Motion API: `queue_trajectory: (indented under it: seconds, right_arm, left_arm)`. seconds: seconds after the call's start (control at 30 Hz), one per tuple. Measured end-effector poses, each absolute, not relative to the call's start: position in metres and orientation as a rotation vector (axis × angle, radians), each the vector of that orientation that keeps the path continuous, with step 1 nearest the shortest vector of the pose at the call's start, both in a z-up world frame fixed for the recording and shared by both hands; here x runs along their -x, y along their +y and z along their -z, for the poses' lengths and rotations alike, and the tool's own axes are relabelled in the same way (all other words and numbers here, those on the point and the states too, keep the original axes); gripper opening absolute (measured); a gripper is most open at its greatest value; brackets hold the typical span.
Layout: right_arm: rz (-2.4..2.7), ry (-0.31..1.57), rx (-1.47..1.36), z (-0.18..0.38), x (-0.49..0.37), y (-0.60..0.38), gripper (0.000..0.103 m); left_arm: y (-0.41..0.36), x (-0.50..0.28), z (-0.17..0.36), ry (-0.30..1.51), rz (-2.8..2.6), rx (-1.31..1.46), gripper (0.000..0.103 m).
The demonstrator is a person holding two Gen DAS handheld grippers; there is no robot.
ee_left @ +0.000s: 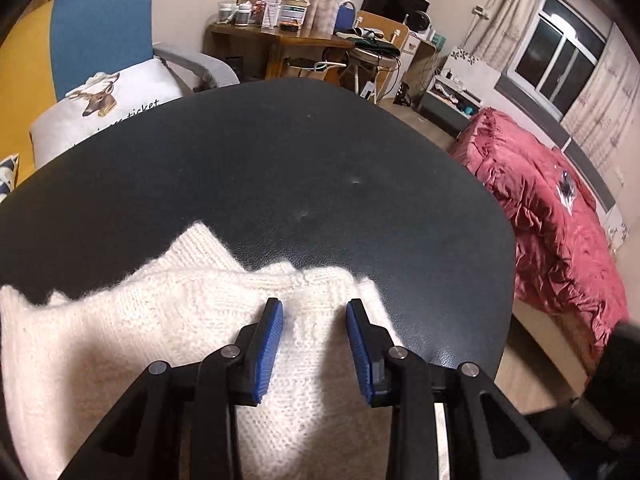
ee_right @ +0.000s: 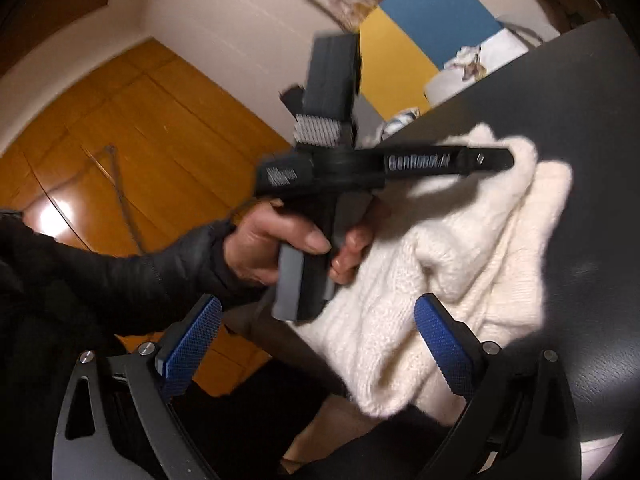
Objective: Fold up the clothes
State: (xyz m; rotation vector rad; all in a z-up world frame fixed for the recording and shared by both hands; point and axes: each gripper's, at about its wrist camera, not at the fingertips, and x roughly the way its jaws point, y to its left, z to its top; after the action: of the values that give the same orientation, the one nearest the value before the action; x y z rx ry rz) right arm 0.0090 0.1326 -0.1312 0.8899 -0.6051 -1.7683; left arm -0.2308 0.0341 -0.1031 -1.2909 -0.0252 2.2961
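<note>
The white knit sweater (ee_left: pixel 168 320) lies bunched at the near edge of the dark tabletop (ee_left: pixel 280 160), partly hanging over that edge, so it is within reach of both hands. The left tool (ee_left: pixel 315 312) points down over the sweater's far hem, jaws half apart with knit showing between them but not pinched, probably lining up a grasp. The right tool (ee_right: pixel 316 344) stands wide open and empty beside the overhanging fold, ready for the other side.
</note>
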Motion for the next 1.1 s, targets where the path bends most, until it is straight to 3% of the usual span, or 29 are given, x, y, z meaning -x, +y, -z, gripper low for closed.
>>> queue_trajectory:
  seconds: [0.23,0.57,0.83,0.93,1.03,1.1]
  right_arm:
    - [1.549,-0.609,-0.865,0.129,-0.001,0.113,0.102]
    - [1.573,-0.527,-1.0,0.142,-0.004,0.13,0.102]
    - [1.332,-0.542,-0.894,0.117,-0.017,0.115,0.103]
    - [1.344,-0.477,-1.042,0.142,-0.019,0.118,0.103]
    - [1.395,-0.442,-1.146,0.161,-0.021,0.119,0.103]
    - [1.411,-0.47,-1.123,0.159,-0.023,0.125,0.103]
  left_arm:
    - [0.045,0.233,0.108,-0.032,-2.291,1.291,0.033]
    - [0.033,0.237,0.102,-0.223,-2.264,1.248,0.033]
    - [0.072,0.229,0.119,0.117,-2.346,1.263,0.036]
    - [0.081,0.224,0.122,0.188,-2.393,1.244,0.037]
    - [0.076,0.224,0.12,0.126,-2.389,1.252,0.038]
    - [0.061,0.23,0.112,-0.016,-2.353,1.262,0.038]
